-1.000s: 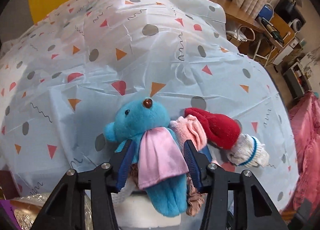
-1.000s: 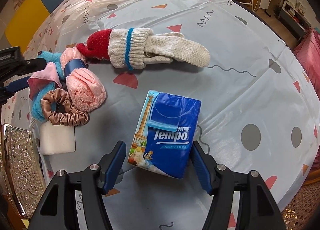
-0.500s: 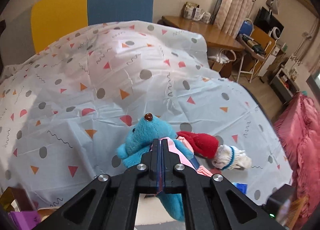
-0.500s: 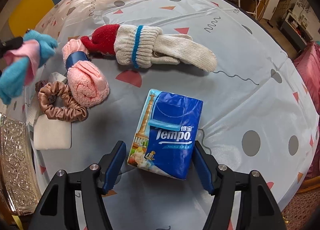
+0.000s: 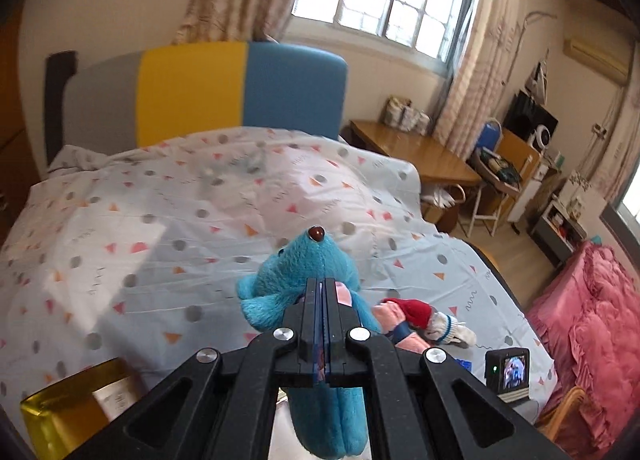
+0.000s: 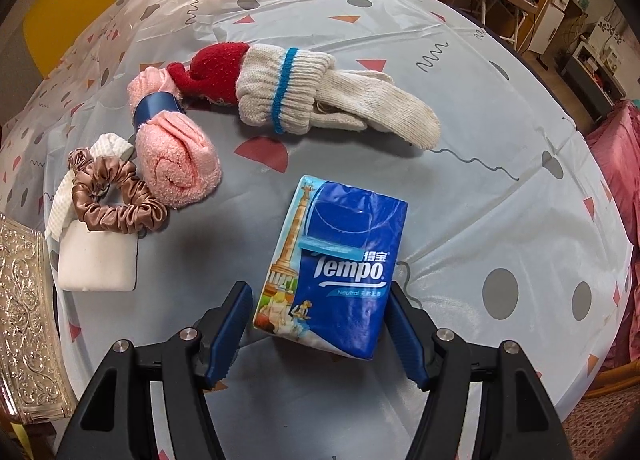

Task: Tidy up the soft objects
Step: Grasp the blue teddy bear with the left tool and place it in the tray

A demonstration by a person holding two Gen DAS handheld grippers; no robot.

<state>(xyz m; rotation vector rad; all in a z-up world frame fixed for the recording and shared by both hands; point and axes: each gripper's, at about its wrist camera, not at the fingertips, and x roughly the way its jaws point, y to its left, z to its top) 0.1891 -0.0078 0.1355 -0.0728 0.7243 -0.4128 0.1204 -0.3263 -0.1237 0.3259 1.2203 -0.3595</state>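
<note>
My left gripper (image 5: 323,284) is shut on a blue plush toy (image 5: 304,268), pinching it at its pink cape. The toy hangs in the air above the patterned tablecloth (image 5: 160,244). In the right wrist view my right gripper (image 6: 318,300) points steeply down with its jaws open on either side of a blue Tempo tissue pack (image 6: 340,260) that lies flat on the cloth. A gap shows beside its left finger. A rolled pink towel (image 6: 176,163), a red mitten (image 6: 216,67), a white knit glove (image 6: 320,99) and a brown scrunchie (image 6: 116,199) lie behind the pack.
A white sponge block (image 6: 98,264) and a white waffle cloth (image 6: 108,143) lie under the scrunchie. An embossed golden box (image 6: 24,320) stands at the table's left edge. Beyond the table are a yellow-and-blue chair back (image 5: 240,87), a wooden desk (image 5: 420,155) and a pink bedspread (image 5: 592,324).
My left gripper shut on the plush toy's pink cape and lifted it off the table; the toy has left the right wrist view. The right gripper stayed over the tissue pack.
</note>
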